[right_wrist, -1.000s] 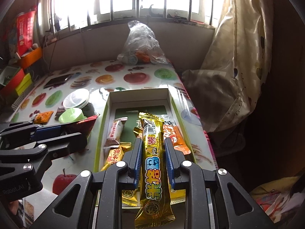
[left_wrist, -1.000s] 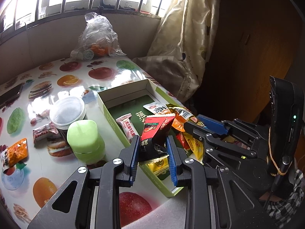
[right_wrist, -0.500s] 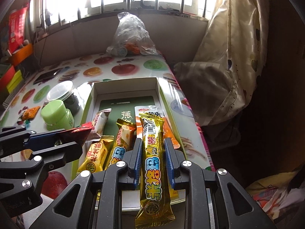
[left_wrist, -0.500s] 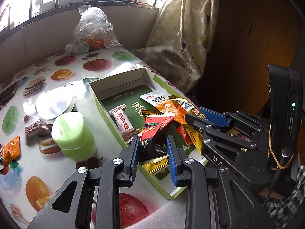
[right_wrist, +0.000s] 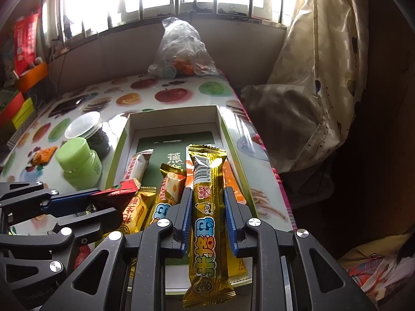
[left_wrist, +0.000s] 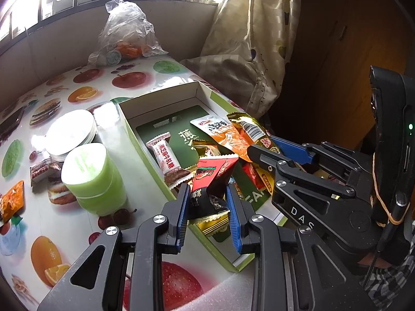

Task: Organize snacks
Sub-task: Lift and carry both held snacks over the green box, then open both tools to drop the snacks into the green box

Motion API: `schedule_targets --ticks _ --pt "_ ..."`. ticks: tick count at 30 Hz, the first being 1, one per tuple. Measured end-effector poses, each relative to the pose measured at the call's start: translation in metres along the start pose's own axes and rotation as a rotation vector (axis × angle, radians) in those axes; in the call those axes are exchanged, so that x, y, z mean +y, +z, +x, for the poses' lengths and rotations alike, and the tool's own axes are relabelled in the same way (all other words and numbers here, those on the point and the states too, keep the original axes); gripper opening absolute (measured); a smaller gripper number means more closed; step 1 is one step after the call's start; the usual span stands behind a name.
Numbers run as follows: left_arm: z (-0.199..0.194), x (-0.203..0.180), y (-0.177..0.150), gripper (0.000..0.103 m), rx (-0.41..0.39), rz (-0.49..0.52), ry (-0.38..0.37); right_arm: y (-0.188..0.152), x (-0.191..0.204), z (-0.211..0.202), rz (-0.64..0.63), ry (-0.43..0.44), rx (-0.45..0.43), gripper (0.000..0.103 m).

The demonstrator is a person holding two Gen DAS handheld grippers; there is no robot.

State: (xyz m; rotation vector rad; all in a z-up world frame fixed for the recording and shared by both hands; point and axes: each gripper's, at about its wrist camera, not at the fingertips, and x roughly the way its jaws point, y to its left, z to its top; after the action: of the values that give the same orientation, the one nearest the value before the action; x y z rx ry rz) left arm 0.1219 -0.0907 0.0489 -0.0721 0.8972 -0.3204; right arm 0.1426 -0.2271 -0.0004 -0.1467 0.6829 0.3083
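Left gripper dropped closer over the box, fingers clamped on red-black packet. Right gripper grips gold bar, box at 12 o'clock.

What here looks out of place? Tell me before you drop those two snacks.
Two snack packets are outside the box: an orange packet and a dark red one lie on the table left of the green jar. The left gripper holds a red-and-black packet, the right gripper a gold bar.
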Motion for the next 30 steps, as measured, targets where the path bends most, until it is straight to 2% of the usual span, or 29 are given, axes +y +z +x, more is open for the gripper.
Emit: schedule_targets --ticks 17,22,27,30 --pt "0.009 0.003 0.002 0.031 0.009 -0.013 0.020 0.010 -0.002 0.024 0.008 0.104 0.015 0.022" --pt "0.010 0.003 0.004 0.037 0.009 -0.013 0.012 0.014 -0.010 0.024 0.026 0.132 0.010 0.027" --pt "0.009 0.004 0.005 0.039 0.004 -0.015 0.015 0.015 -0.021 0.019 0.068 0.166 -0.007 0.031" --pt "0.008 0.006 0.006 0.048 0.002 -0.022 0.018 0.015 -0.024 0.016 0.084 0.166 -0.012 0.032"
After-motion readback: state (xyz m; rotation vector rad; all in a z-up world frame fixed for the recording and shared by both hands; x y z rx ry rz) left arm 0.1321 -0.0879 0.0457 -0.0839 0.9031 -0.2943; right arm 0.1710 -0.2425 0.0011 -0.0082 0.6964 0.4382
